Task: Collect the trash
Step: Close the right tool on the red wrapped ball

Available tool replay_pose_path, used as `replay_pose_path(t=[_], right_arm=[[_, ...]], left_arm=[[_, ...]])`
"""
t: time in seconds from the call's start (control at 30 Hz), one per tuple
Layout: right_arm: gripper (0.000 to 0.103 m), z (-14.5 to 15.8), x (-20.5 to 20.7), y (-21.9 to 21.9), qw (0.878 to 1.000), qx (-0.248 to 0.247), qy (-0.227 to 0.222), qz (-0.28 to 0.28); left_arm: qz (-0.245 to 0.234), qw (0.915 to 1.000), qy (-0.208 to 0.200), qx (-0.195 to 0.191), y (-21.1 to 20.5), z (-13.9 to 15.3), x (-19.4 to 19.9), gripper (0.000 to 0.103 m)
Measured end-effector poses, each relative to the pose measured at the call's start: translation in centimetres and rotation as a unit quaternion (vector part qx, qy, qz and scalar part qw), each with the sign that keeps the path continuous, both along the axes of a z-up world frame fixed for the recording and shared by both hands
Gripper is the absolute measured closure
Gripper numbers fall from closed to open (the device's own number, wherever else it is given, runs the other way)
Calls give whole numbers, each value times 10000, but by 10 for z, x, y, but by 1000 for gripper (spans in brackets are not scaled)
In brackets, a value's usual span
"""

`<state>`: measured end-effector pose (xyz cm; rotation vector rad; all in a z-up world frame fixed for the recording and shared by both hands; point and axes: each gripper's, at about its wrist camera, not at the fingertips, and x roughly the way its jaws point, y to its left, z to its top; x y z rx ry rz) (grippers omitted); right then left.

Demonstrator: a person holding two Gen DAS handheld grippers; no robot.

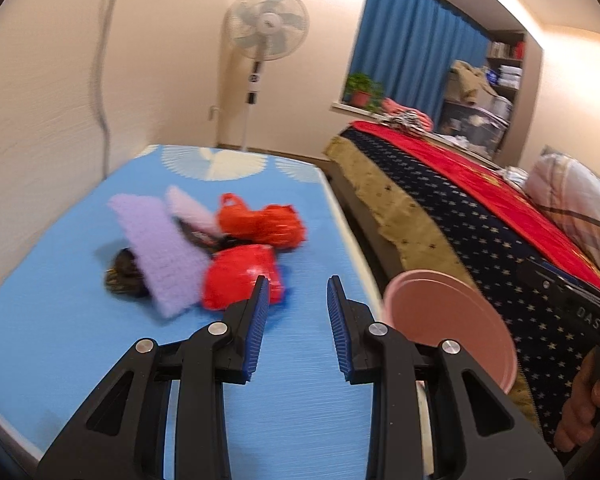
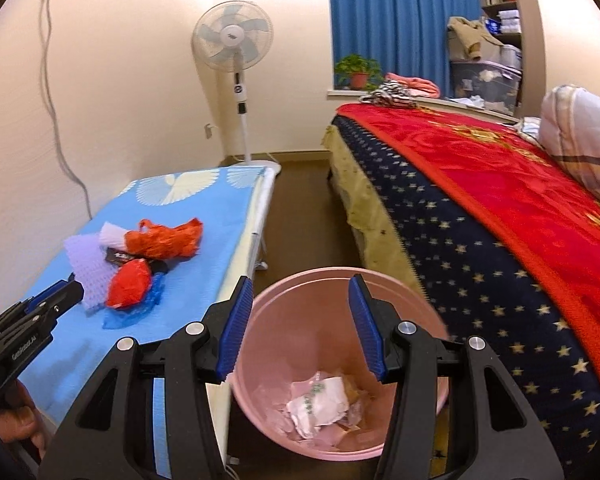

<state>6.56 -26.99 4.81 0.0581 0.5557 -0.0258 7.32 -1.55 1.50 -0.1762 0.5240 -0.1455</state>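
Note:
A heap of trash lies on the blue-covered table (image 1: 59, 320): a red plastic bag (image 1: 241, 280), an orange-red bag (image 1: 263, 220) behind it, a purple foam sheet (image 1: 159, 248), a pale pink one (image 1: 189, 208) and a dark wad (image 1: 121, 274). My left gripper (image 1: 297, 292) is open over the table, its tips just short of the red bag, nothing between them. My right gripper (image 2: 302, 292) hangs open and empty above the pink bin (image 2: 267, 364), which holds crumpled paper (image 2: 320, 404). The heap shows in the right wrist view too, with the red bag (image 2: 129, 284) and a blue wrapper (image 2: 139, 312) under it.
The bin stands on the floor in the narrow gap between table and a bed (image 2: 480, 208) with a red and navy star blanket. A standing fan (image 2: 235, 44) is by the far wall, a potted plant (image 2: 358, 70) on the sill. A hand (image 1: 588, 404) holds the right tool.

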Motion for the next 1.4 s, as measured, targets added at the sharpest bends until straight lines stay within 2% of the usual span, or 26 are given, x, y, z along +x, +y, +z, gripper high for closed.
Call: replay_pose_path(t=[0.33,0.43,0.73,0.8,0.87,1.1,1.17,1.4], right_arm=[[53,-16,26,66,9978,67,224,615],[53,-21,37,86,9966,86,258,776],[53,-35,82,140,9915,121,445,1215],[49,-40,94,153,9901,108,509,1305],[40,-45,104,165,9881,133,593,1410],[27,-68,129,202,9791,-78,967,1790],[20,-73,134,206,9784,-103,1031,1789],[18,-94,145,218,9727,-315,1354,1861]], left_arm=[[670,9976,129,-149,42,-10,7,74],[942,9948,197,-327,56,-13,10,74],[1286,9896,417,-487,79,-25,18,74],[1361,9885,426,-505,84,-26,18,74],[1424,9873,441,-542,87,-27,18,74],[1592,9839,511,-637,99,-30,19,74],[1619,9828,550,-696,103,-32,20,74],[1634,9816,625,-759,104,-35,24,74]])
